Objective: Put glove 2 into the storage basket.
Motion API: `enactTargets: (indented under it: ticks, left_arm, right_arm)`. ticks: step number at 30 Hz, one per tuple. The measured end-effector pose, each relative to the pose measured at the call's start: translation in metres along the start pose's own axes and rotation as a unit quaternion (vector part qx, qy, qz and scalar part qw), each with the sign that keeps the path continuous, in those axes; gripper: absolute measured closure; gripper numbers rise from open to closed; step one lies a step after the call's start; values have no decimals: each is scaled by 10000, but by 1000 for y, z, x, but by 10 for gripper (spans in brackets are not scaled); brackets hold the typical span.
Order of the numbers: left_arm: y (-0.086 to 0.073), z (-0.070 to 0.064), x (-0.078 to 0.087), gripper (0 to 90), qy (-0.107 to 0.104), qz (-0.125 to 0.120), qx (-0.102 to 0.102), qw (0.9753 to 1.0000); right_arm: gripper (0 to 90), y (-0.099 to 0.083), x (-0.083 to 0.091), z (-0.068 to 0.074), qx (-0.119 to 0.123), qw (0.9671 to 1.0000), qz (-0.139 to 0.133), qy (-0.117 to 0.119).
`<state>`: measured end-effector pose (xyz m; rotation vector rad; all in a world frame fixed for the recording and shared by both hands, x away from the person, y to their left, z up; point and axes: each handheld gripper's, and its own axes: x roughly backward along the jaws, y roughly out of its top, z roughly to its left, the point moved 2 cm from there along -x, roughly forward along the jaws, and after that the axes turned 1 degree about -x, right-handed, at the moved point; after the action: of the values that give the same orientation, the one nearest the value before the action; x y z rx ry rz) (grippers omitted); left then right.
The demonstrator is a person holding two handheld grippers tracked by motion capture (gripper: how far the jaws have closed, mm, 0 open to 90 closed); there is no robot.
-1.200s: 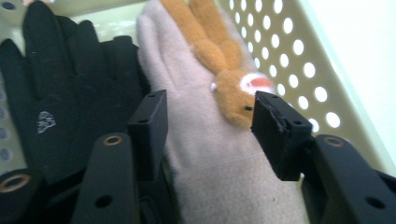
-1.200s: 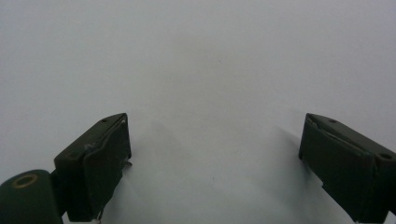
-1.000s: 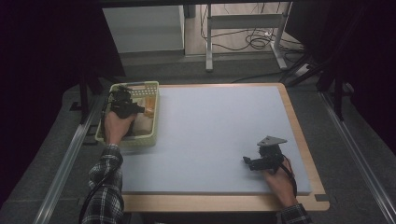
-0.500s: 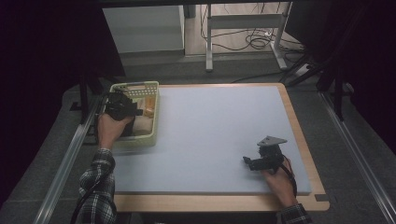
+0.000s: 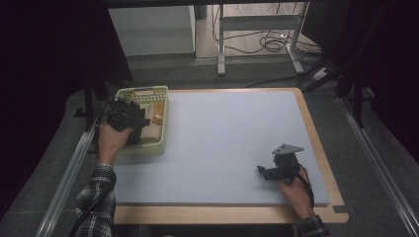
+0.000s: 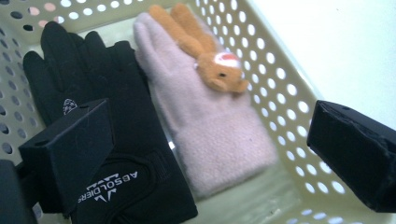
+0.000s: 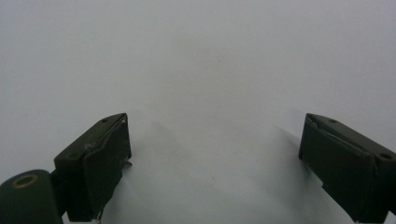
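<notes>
Both jaws of the left gripper (image 6: 205, 154) stand apart above the pink glove (image 6: 205, 121), beside the black glove (image 6: 116, 140)

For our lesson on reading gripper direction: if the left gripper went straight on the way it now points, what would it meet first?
Probably the pink glove in the basket, which lies between the open jaws of the left gripper. The black glove beside it passes under one jaw, so depth leaves some doubt.

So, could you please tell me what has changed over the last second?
The left gripper has drawn back a little toward the person over the basket, jaws open above the black glove and the pink glove, gripping nothing. The right gripper stays open, resting on the table; the basket has not moved.
</notes>
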<state>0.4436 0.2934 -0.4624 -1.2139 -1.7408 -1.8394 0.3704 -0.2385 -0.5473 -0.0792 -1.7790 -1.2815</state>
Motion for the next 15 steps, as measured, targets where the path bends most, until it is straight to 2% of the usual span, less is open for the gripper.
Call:
enactTargets:
  ticks: [8, 15]
  left_arm:
    - [-4, -16, 7, 15, -67, -127, -353, 9993]
    - [-8, -24, 9, 15, -116, -149, -466, 9987]
  right_arm:
    - [86, 0, 0, 0, -2, 10000, 3, 0]
    - [86, 0, 0, 0, 3, 10000, 1, -2]
